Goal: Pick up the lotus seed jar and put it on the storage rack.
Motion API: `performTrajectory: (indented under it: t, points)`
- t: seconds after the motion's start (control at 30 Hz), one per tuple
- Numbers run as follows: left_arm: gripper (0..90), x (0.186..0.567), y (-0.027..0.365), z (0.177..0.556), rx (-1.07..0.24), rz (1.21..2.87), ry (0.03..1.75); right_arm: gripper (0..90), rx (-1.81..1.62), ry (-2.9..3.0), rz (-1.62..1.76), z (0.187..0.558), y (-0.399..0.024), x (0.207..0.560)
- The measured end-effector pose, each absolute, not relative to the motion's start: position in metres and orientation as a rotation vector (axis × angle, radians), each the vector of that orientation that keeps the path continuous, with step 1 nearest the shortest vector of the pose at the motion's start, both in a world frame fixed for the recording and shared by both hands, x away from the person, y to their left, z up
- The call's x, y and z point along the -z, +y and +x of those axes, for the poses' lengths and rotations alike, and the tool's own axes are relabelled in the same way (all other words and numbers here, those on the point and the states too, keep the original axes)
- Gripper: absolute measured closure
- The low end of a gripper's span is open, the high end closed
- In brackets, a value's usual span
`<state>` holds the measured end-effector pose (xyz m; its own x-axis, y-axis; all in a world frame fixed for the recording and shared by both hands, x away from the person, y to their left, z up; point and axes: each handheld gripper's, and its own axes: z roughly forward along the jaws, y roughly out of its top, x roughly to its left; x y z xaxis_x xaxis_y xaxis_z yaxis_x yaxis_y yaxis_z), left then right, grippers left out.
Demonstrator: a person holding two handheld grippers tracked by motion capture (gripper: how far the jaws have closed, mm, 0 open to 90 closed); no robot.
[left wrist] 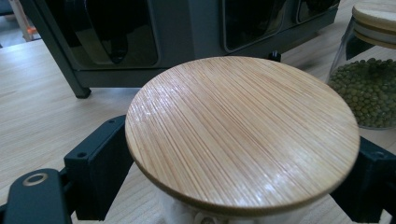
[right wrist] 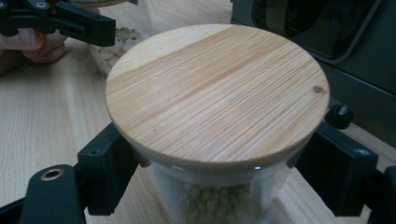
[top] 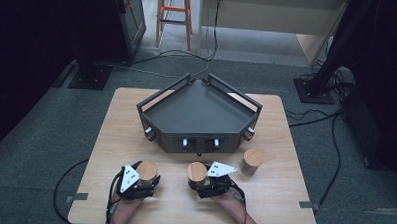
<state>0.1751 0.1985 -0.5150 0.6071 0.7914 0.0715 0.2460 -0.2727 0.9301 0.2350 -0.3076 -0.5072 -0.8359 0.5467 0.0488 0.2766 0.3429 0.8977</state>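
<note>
Two clear glass jars with round bamboo lids, standing upright on the pale wooden bench (top: 283,205), near its front edge. Left one, the glass jar of pale white beans (top: 147,171), between the black jaws of the left tool (top: 143,182); in the left gripper view its bamboo lid (left wrist: 243,130) spread wide over both jaws, which flank the glass underneath, spread about as wide as they go; contact of the pads with the glass hidden by the lid, so grip impossible to tell. Right one, the glass jar of green mung beans (top: 197,173), between the jaws of the right tool (top: 206,185); in the right gripper view both jaws close against the glass wall (right wrist: 215,196) just under the lid (right wrist: 217,93), seemingly closed on it, green beans visible through the glass.

Farther right on the bench, well apart from both tools, a third bamboo-lidded jar (top: 252,162), untouched. Behind all three, at the middle of the bench, a dark grey angular metal tray with raised rails and small knobs along its front (top: 151,113). Beyond the bench, grey carpet floor (top: 45,136) with black cables, and an orange-and-wood stepladder (top: 175,16) at the back.
</note>
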Motion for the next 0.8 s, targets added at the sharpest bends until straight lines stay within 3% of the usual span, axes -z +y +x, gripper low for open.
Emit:
performTrajectory:
  t: [0.8]
  points:
    - [11.7, 0.5163, 0.2009, 0.1746, -0.662, 1.792, 0.859, 18.1, -1.485, 2.351, 0.745, 0.2352, -0.3069, 0.5065]
